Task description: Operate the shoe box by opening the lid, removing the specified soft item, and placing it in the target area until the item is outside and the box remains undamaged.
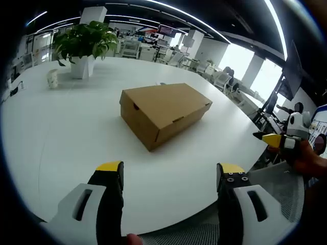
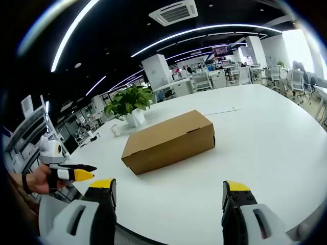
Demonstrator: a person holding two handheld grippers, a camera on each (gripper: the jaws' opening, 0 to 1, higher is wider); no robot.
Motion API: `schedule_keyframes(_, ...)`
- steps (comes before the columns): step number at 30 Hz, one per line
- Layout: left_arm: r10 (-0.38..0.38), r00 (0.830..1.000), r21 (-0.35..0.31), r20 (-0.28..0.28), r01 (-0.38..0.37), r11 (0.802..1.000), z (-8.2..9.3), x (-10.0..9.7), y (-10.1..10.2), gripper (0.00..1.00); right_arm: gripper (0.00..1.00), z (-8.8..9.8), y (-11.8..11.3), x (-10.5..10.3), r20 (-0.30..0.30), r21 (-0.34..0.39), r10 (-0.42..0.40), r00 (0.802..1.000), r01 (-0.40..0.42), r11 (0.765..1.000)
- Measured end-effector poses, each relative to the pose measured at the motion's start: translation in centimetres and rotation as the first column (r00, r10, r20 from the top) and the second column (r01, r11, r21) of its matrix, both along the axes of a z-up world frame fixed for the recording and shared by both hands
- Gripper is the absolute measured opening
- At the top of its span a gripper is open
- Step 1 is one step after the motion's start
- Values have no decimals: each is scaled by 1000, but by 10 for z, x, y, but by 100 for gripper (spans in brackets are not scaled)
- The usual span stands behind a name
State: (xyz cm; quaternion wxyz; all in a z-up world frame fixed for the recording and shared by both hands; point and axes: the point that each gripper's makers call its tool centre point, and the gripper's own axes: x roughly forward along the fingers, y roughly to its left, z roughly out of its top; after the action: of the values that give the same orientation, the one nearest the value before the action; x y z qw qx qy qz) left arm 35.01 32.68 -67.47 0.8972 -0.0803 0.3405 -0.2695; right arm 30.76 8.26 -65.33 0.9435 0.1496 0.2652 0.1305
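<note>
Both claws are spread wide with nothing between the jaws: my left claw [image 1: 169, 173] sits low over the near rim of the counter [image 1: 61, 132], and my right claw [image 2: 170, 190] does the same from the other side. The shoe box [image 1: 162, 113] lies closed on the white counter, well ahead of both claws and touched by neither. From the left gripper view I see its lid top, one short end with a small dark hole, and one long side; the far sides are hidden. From the right gripper view the shoe box [image 2: 170, 140] shows a long side and the lid top, with a small notch at the lid edge. I cannot see anything of what is inside.

Bare counter surrounds the box on every side, with wide open room between it and the curved near edge. A thin flat strip, perhaps paper, lies past the box in the right gripper view; I cannot tell what it is.

Farther back, a potted plant [image 1: 83, 43] stands in a white pot, with a small cup [image 1: 52, 78] just beside it; both are well apart from the box. In the left gripper view the right claw comes in at the right edge, held by a hand [image 1: 309, 158]. In the right gripper view the left claw shows at the left edge, yellow tips pointing toward the counter. Office desks and chairs beyond are too small to make out.
</note>
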Motion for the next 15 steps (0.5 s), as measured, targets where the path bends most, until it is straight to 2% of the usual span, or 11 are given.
schedule_keyframes(15, 8, 1000, -3, -1, -8, 1000, 0, 1, 2, 74, 85, -1, 1, 0, -4, -3, 4, 1000, -4, 1000)
